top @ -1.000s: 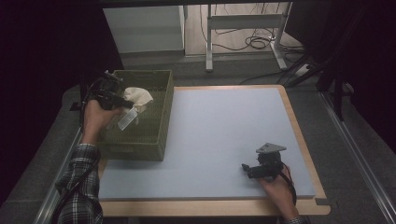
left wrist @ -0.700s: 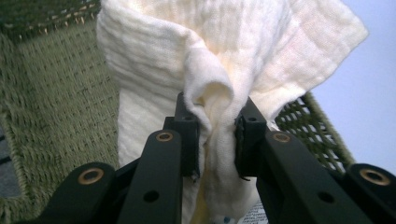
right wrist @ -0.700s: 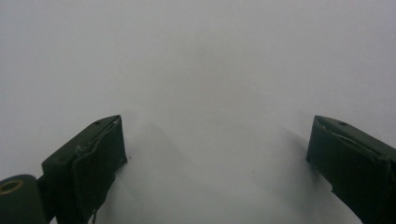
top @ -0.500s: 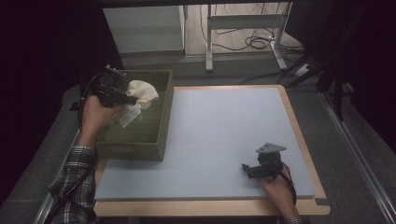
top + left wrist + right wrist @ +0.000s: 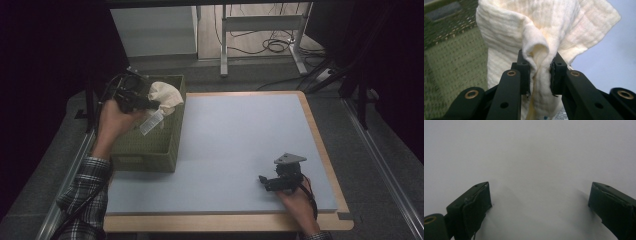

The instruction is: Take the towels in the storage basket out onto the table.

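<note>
A cream cloth [image 5: 165, 95] with a white label hangs bunched above the far end of the olive woven basket [image 5: 150, 150] at the table's left. My left gripper [image 5: 150, 106] is shut on a fold of it; in the left gripper view the cream cloth [image 5: 536, 30] is pinched between the two pads at my left gripper [image 5: 540, 72], and the basket [image 5: 451, 57] lies beneath. My right gripper [image 5: 262, 181] rests low near the table's front right, held by a hand. In the right gripper view my right gripper [image 5: 540, 200] stands wide open over bare blue surface.
The pale blue table top [image 5: 240, 135] has a wooden border [image 5: 320, 135]. Behind it stand a white cabinet [image 5: 155, 30] and a desk frame [image 5: 260, 25] with cables on the floor. A dark metal rail [image 5: 390, 165] runs along the right.
My left gripper has lifted the cream cloth up out of the basket and carried it toward the far end. The right gripper has stayed where it was.
</note>
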### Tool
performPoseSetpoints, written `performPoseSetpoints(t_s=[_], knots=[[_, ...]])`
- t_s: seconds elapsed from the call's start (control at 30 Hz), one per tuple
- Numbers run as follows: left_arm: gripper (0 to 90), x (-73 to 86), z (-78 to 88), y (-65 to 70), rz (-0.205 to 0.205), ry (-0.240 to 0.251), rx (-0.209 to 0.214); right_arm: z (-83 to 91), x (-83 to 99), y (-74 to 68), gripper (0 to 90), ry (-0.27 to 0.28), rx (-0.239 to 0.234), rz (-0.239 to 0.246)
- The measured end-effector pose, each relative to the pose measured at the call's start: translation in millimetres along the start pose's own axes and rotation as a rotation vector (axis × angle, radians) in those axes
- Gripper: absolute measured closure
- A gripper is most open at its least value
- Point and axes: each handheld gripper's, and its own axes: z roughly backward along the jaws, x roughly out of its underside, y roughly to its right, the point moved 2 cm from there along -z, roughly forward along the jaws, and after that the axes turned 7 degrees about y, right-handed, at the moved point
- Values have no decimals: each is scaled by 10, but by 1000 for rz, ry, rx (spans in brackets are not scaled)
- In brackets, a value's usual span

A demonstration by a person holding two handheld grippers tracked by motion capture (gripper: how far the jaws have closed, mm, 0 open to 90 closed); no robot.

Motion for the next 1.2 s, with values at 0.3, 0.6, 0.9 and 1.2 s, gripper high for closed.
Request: performPoseSetpoints(t_s=[0.3,0.6,0.9,1.2], knots=[[750,-122,-142,229,-35,-7,25,0,0,-1,46,1,-1,-1],[750,-303,-231,479,-78,-15,53,1,0,-3,46,1,-3,0],[745,-384,-423,712,-99,-12,94,3,-1,-4,46,-2,-6,-3],[741,-349,-752,937,-114,-29,141,1,0,-3,46,-1,-6,-3]])
